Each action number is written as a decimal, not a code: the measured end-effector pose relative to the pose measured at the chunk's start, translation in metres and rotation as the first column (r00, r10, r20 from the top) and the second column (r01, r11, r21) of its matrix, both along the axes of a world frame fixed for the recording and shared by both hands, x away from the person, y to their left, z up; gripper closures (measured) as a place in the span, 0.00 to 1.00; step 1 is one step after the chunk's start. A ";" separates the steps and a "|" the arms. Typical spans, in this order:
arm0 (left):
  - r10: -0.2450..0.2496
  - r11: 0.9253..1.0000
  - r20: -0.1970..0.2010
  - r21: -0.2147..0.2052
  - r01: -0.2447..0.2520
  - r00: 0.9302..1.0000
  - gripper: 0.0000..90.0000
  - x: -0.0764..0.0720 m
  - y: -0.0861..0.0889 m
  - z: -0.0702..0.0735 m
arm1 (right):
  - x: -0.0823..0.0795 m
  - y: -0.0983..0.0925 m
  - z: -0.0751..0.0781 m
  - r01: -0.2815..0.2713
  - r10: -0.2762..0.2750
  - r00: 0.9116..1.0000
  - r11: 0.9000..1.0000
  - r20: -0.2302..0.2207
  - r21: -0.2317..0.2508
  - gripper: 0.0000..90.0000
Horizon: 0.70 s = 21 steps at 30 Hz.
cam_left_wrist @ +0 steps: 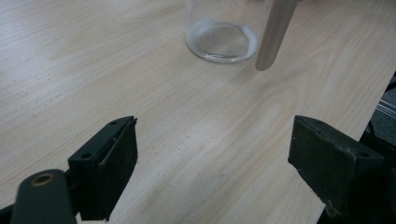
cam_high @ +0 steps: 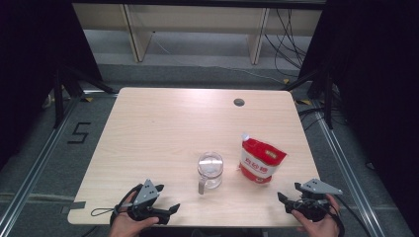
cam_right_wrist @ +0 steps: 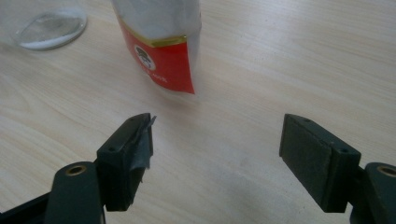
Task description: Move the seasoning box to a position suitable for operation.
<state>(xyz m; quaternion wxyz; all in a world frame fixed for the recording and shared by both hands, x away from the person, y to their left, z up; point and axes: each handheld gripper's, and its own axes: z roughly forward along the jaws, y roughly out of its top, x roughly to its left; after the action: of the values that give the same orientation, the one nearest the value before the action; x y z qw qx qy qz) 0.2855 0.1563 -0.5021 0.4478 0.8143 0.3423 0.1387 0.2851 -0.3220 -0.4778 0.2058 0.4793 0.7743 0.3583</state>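
A clear glass jar [cam_high: 210, 170] with a pale handle stands near the middle of the wooden table [cam_high: 163, 128]. Right of it a red and white pouch [cam_high: 261, 160] with a white spout stands upright. My left gripper [cam_high: 173, 209] rests at the front left edge, jaws open, nothing between them. In the left gripper view [cam_left_wrist: 215, 163] the jar's base [cam_left_wrist: 220, 41] and handle [cam_left_wrist: 275, 32] lie ahead. My right gripper [cam_high: 282, 198] sits at the front right, open and empty. In the right gripper view [cam_right_wrist: 217, 149] the pouch [cam_right_wrist: 161, 51] stands just ahead, the jar [cam_right_wrist: 49, 29] at upper left.
A round cable hole [cam_high: 239, 102] sits near the table's far edge. Beyond the table are wooden shelf legs [cam_high: 133, 34] and loose cables [cam_high: 291, 34] on the floor. Dark curtains hang at both sides.
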 end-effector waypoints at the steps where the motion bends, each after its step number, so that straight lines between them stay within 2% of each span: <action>1: 0.000 1.000 0.000 0.000 0.000 1.000 0.17 0.000 0.000 0.000 | 0.000 0.000 0.000 0.001 -0.001 1.000 1.000 0.005 0.002 0.30; 2: -0.005 1.000 0.005 0.015 0.005 1.000 0.17 0.001 0.001 0.001 | -0.001 0.000 0.000 0.008 -0.008 1.000 1.000 0.005 0.003 0.30; 5: 0.014 1.000 0.005 0.008 -0.014 1.000 0.17 0.000 -0.001 0.002 | -0.002 0.002 0.000 0.020 -0.020 1.000 1.000 -0.001 0.015 0.31; 6: 0.020 1.000 0.005 0.005 -0.020 1.000 0.17 0.000 -0.002 0.003 | -0.001 0.000 -0.001 0.001 -0.001 1.000 1.000 0.010 0.017 0.32; 8: 0.016 1.000 0.009 0.010 -0.016 1.000 0.19 0.001 -0.004 0.005 | -0.001 0.000 -0.001 0.002 -0.002 1.000 1.000 0.008 0.019 0.32; 9: 0.016 1.000 0.009 0.010 -0.016 1.000 0.19 0.001 -0.004 0.005 | -0.001 -0.001 0.000 0.004 -0.004 1.000 1.000 0.027 0.008 0.32; 10: 0.042 0.999 0.016 -0.011 -0.042 0.999 0.19 0.002 -0.008 0.006 | -0.001 -0.001 0.000 0.010 -0.011 1.000 1.000 0.017 0.010 0.31; 11: 0.042 0.999 0.016 -0.011 -0.042 0.999 0.19 0.002 -0.008 0.006 | -0.001 -0.001 0.000 0.010 -0.011 1.000 1.000 0.017 0.010 0.31; 12: 0.040 0.999 0.030 0.004 -0.040 0.999 0.19 0.003 -0.010 0.008 | -0.003 0.000 0.000 0.049 -0.050 0.999 0.998 0.016 0.027 0.31; 14: 0.034 0.999 0.033 -0.008 -0.034 0.999 0.21 0.003 -0.015 0.010 | -0.003 0.000 0.001 0.050 -0.050 0.999 0.998 0.010 0.039 0.31; 15: 0.032 0.999 0.037 -0.017 -0.031 0.999 0.24 0.004 -0.018 0.009 | -0.003 -0.001 0.000 0.047 -0.048 0.998 0.999 0.027 0.022 0.31; 16: 0.020 1.000 0.038 0.003 -0.020 0.999 0.24 0.004 -0.021 0.011 | -0.002 -0.002 0.000 0.045 -0.045 0.999 0.999 0.027 0.018 0.31; 17: 0.011 1.000 0.039 -0.006 -0.010 0.999 0.24 0.005 -0.024 0.010 | -0.002 -0.002 -0.001 0.049 -0.050 0.998 0.999 0.029 0.013 0.31; 18: 0.011 1.000 0.045 -0.008 -0.011 0.999 0.25 0.006 -0.028 0.010 | -0.003 -0.001 0.000 0.058 -0.058 0.998 0.998 0.014 0.028 0.31; 19: 0.000 1.000 0.046 -0.001 0.000 0.999 0.26 0.007 -0.031 0.011 | -0.002 -0.002 0.000 0.056 -0.057 0.998 0.998 0.026 0.021 0.31; 20: 0.000 1.000 0.049 0.006 0.000 0.999 0.27 0.007 -0.033 0.011 | -0.004 -0.001 0.002 0.066 -0.067 0.997 0.997 0.023 0.042 0.32; 21: -0.005 1.000 0.046 -0.002 0.005 0.999 0.27 0.009 -0.036 0.011 | -0.004 -0.001 0.002 0.066 -0.067 0.997 0.997 0.023 0.042 0.32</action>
<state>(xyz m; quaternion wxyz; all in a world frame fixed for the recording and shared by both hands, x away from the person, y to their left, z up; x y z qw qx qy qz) 0.2945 0.1203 -0.4912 0.4567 0.8112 0.3300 0.1562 0.2811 -0.3234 -0.4763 0.2172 0.5045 0.7477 0.3731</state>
